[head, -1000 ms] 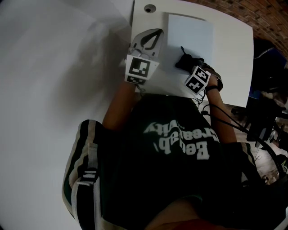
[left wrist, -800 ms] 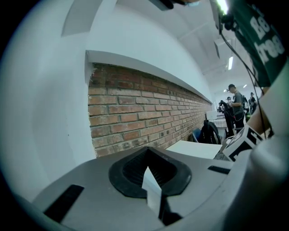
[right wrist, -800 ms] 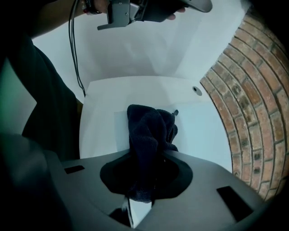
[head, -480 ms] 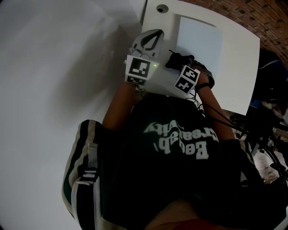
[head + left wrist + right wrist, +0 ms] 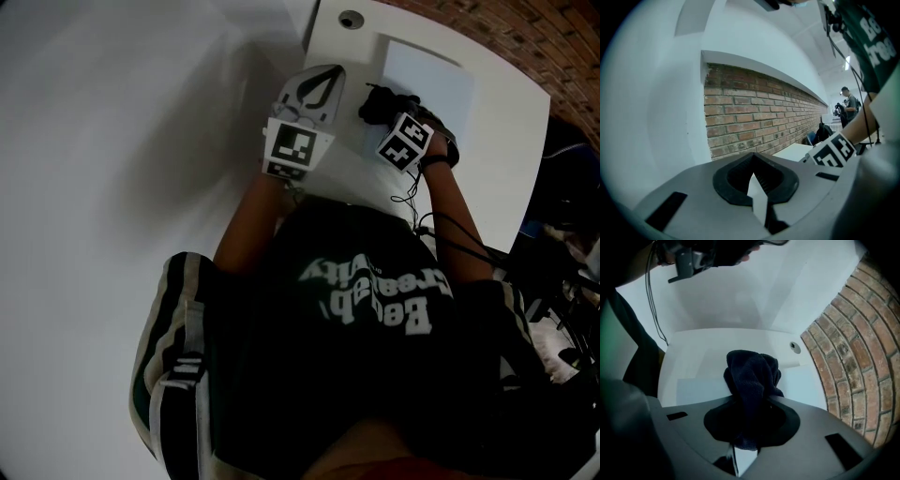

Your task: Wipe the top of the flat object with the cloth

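The flat object is a pale rectangle lying on the white table. My right gripper is shut on a dark cloth, which rests at the flat object's near left edge. In the right gripper view the bunched cloth sticks out past the right gripper, over the pale flat object. My left gripper lies on the table left of the flat object, shut on nothing. In the left gripper view the left gripper faces a brick wall.
A round grommet hole sits at the table's far left corner, also seen as the hole. The table's left edge is close beside my left gripper. Brick wall runs behind the table. A person stands far off.
My right gripper has dragged the cloth from the middle of the flat object's near edge to its left side, then slightly farther away. The left gripper has stayed put.
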### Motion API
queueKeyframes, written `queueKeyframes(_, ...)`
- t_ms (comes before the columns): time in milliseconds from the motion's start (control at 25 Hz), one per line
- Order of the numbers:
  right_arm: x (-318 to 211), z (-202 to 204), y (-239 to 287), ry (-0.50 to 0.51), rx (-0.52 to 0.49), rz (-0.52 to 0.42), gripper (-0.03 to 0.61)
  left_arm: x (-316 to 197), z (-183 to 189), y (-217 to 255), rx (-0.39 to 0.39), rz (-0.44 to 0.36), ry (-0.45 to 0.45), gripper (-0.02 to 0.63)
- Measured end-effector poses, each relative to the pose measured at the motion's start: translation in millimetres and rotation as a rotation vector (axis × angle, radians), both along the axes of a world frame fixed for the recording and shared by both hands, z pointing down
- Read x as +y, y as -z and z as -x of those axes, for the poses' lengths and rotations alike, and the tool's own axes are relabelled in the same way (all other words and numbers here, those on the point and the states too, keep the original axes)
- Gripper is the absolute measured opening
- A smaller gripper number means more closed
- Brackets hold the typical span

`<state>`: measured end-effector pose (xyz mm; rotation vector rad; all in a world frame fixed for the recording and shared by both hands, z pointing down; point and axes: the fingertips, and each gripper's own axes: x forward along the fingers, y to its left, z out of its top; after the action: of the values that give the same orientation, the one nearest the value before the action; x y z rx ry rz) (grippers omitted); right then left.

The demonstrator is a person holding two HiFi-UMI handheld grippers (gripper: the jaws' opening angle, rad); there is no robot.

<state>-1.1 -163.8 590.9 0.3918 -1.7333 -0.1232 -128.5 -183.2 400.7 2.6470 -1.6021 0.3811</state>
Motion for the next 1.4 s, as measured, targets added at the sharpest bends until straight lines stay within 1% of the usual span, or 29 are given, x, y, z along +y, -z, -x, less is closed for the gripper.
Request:
queueKeyframes(200,-59.6,1.6,2.5,-0.004,0.01,-0.052,0.063,-1.4,12.1,-0.9,-0.007,0.013,0.035,-0.003)
queueKeyframes(400,-105.5,2.2,-0.4,-0.004,0.042,-0.097,0.063,-1.6,26.6,-6.1,-0.042,0.025,0.081,-0.003)
queueKeyframes(600,-133.2,7.7,4.6,-0.023,0.033,-0.135,0.063,-0.9,25.6,-1.1,-0.045,0.036,0.091,-0.003)
queueKeyframes(680,-135.1,7.3,7.7,-0.027,0.018,-0.129,0.063,-1.6,21.1,1.4,-0.05,0.047,0.09,-0.003)
queueKeyframes(800,-133.3,0.5,10.3,-0.031,0.001,-0.13,0.061,-3.3,16.2,1.7,-0.081,0.063,0.083,-0.003)
queueKeyframes(880,-132.4,-12.1,9.9,-0.049,0.006,-0.128,0.061,-5.4,12.4,0.9,-0.077,0.063,0.078,-0.003)
queueKeyframes(1040,-132.6,-46.9,7.4,-0.109,0.038,-0.134,0.063,-8.2,4.5,-2.3,-0.047,0.027,0.044,-0.003)
queueKeyframes(1160,-134.6,-79.3,8.1,-0.161,0.056,-0.142,0.061,-9.4,-2.9,-2.3,-0.047,0.032,0.033,-0.003)
queueKeyframes(1280,-141.0,-115.4,8.7,-0.225,0.06,-0.145,0.061,-12.8,-17.5,-3.6,-0.038,0.038,0.004,-0.003)
queueKeyframes(1400,-145.3,-137.0,8.8,-0.278,0.053,-0.148,0.061,-17.1,-28.5,-3.1,-0.028,0.036,-0.013,-0.003)
